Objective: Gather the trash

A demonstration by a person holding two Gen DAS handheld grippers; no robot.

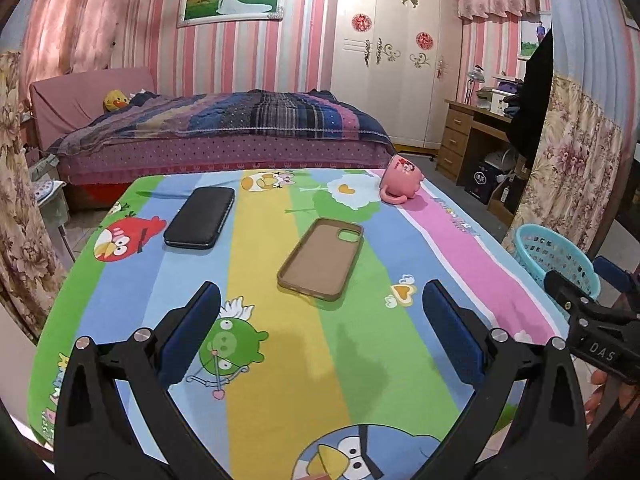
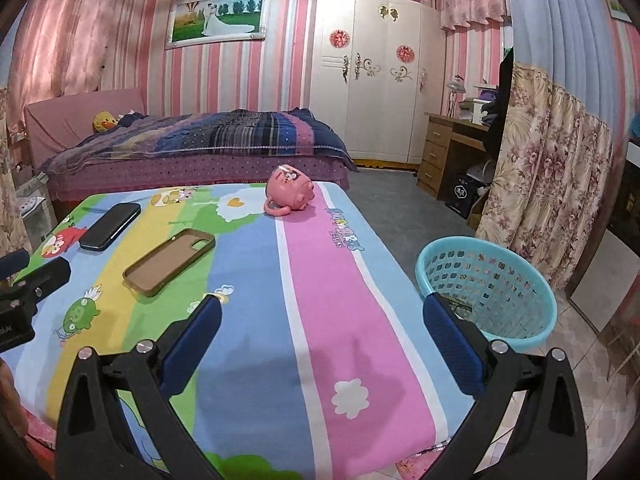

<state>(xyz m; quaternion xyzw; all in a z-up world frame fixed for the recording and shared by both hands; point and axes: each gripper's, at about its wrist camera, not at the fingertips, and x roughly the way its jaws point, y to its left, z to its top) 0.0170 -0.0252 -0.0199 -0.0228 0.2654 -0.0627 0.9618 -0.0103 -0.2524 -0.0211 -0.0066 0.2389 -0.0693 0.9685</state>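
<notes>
Bedroom, pink-striped walls; desk (image 1: 452, 248) under a cartoon-bird cloth, all places given relative to the brown phone case.

Item 1. Left hand-held gripper (image 1: 320, 312): fingers spread wide, holding nothing, hovering over the near cloth just short of the case.

Item 2. Right hand-held gripper (image 2: 322, 322): fingers likewise spread and empty, over the pink stripe to the right of the case, its right finger overlapping the basket in the view.

Item 3. Brown phone case (image 1: 322, 258): mid-desk, lying open side up, apart from everything else. Judged light, thin-walled and somewhat flexible; a pinch across one long rim wall, or across the narrow width, should hold it. The likeliest candidate for trash, though nothing here is plainly rubbish.

Item 4. Turquoise lattice basket (image 2: 486, 286): on the floor off the desk's right edge, well to the right of the case. Contents: none visible through the rim or holes.

Item 5. Black phone-like slab (image 1: 200, 218): beyond and left of the case. Judged rigid, smooth, possibly slippery.

Item 6. Pink cartoon mug (image 1: 402, 182): far right of the case, tipped on its side near the far edge. Judged hard, breakable; handle offers a grip.
</notes>
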